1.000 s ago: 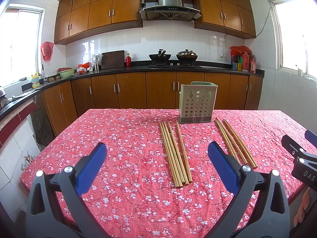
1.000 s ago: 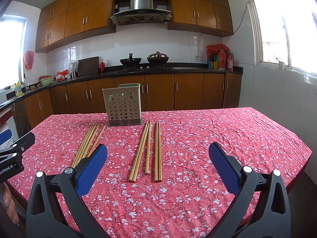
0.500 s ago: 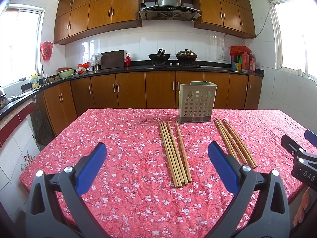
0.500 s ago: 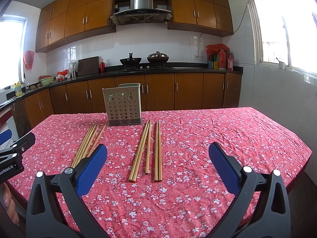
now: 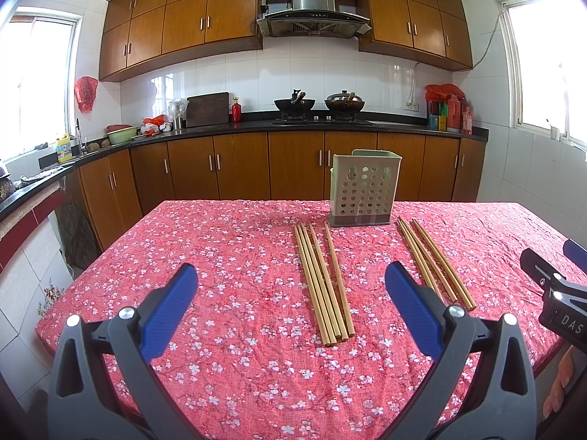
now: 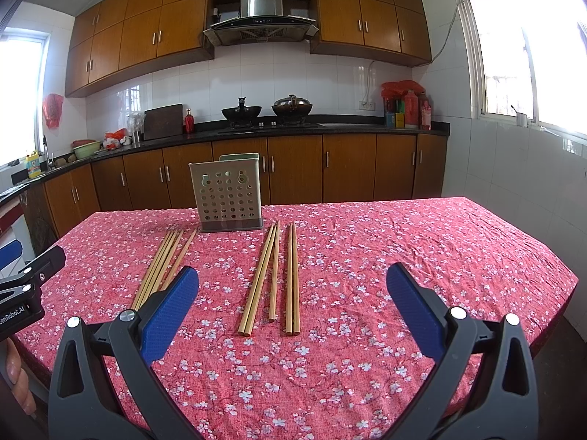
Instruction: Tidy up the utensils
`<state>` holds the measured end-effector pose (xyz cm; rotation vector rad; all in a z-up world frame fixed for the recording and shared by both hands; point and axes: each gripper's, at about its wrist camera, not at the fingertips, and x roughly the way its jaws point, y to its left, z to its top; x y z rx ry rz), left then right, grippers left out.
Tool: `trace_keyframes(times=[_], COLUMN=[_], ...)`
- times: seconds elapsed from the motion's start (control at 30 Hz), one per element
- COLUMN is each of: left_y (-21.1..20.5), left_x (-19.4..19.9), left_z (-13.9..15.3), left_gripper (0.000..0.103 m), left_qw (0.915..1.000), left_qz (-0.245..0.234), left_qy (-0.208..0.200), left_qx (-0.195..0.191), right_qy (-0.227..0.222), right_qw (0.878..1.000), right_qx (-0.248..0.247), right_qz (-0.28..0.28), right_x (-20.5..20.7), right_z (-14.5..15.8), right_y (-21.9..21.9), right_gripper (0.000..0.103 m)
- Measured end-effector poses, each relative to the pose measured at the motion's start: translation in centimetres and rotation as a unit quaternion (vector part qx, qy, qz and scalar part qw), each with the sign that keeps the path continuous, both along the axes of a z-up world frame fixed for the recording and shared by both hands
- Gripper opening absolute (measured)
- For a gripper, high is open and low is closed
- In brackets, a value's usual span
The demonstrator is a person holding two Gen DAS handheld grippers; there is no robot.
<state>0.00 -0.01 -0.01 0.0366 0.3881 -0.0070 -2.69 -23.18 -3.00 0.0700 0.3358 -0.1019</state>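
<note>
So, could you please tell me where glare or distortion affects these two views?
Left wrist view: both windows blown out white, cabinets bowed by the fisheye. Right wrist view: the right window glares, while the chopsticks stay sharp.

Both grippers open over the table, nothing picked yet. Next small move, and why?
Probably lower the right gripper onto the right-hand group of wooden chopsticks. It lies flat on the red floral tablecloth between the open jaws, and the perforated green utensil holder stands upright just beyond it.
</note>
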Motion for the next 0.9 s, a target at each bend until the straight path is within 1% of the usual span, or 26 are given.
trace_keyframes(times=[0.67,0.8,0.9], left_y=[0.0,0.07,0.25], left_x=[0.01,-0.05,0.12], left_z=[0.0,-0.13,-0.39], left_gripper=[0.099,0.099,0.099], left_qw=[1.0,1.0,1.0], left_qz=[0.0,0.0,0.005], left_qy=[0.001,0.001,0.008], left_qx=[0.0,0.0,-0.001], right_qy=[0.001,0.002,0.008], right_qw=[1.0,1.0,1.0], right_qx=[0.0,0.001,0.004], right_qz=[0.0,0.0,0.002], right_x=[0.04,-0.46,-0.28], right_z=[-0.01,0.17,0.0], right_y=[0.04,-0.11,-0.01], right_gripper=[0.101,0.101,0.101])
